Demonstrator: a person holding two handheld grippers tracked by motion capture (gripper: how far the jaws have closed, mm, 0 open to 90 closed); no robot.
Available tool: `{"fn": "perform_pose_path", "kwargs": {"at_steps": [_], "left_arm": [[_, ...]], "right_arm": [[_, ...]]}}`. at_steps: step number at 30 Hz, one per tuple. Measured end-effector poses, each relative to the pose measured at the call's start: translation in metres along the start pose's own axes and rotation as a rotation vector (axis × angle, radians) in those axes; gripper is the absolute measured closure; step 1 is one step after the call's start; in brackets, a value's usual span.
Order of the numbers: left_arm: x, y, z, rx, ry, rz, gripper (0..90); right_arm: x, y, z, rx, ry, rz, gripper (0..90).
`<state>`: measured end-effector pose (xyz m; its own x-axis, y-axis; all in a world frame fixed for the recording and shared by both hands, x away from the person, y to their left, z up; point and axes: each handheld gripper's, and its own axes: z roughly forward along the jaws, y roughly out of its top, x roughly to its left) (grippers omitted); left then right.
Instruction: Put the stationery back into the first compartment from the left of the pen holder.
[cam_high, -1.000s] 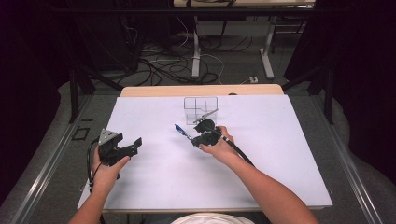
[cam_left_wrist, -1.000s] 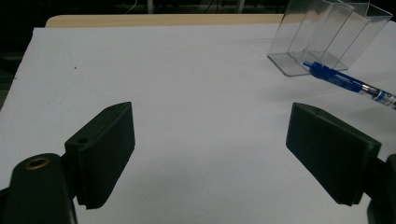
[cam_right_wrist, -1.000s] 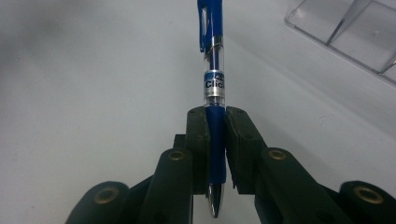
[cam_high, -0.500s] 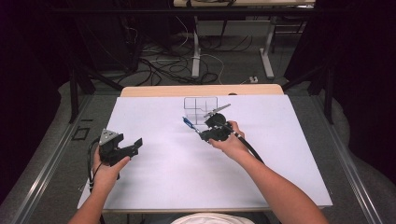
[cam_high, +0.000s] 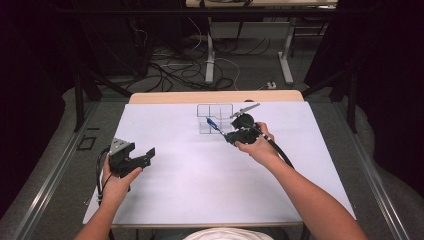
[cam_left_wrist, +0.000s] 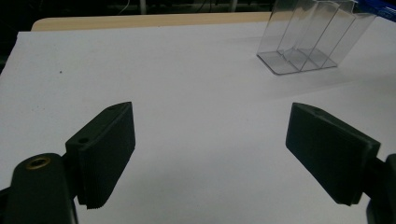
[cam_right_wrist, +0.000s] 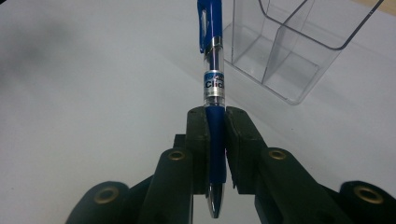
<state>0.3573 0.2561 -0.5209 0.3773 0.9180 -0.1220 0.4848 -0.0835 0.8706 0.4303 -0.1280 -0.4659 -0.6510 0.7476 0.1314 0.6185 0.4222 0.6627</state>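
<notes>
We see one blue pen (cam_right_wrist: 214, 116) clamped between the jaws of the right hand-held gripper (cam_high: 231, 137), its clip end pointing away from the hand toward the clear organizer (cam_high: 215, 118). A second ago that gripper and pen were nearer the person, just short of the organizer's front; since then we see them carried up and to the right, so that in the high view the pen's far end now overlaps the organizer's front right corner. From the right gripper view the pen stands just left of the organizer, and we cannot tell whether they touch.

The left hand-held gripper (cam_high: 148, 155) has stayed where it was, well to the left of the organizer and nearer the person, its jaws wide apart with nothing between them.

The organizer stands at the far middle of a white surface (cam_high: 190, 190), and a strip of bare wood (cam_high: 215, 96) shows beyond it. Behind that we see a dark room with cables (cam_high: 170, 70) on the floor and pale table legs (cam_high: 286, 55).

We count one pen, one organizer with several compartments, two grippers.
</notes>
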Motion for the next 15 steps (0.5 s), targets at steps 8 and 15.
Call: {"fn": "perform_pose_path", "kwargs": {"at_steps": [8, 15], "left_arm": [[-0.002, 0.001, 0.000, 0.006, -0.001, 0.008, 15.8], [-0.001, 0.002, -0.002, 0.000, 0.003, 0.007, 15.8]], "right_arm": [[0.006, 0.000, -0.006, -0.035, -0.082, -0.157, 80.2], [0.026, -0.007, -0.012, -0.072, -0.267, -0.469, 80.2]]}}
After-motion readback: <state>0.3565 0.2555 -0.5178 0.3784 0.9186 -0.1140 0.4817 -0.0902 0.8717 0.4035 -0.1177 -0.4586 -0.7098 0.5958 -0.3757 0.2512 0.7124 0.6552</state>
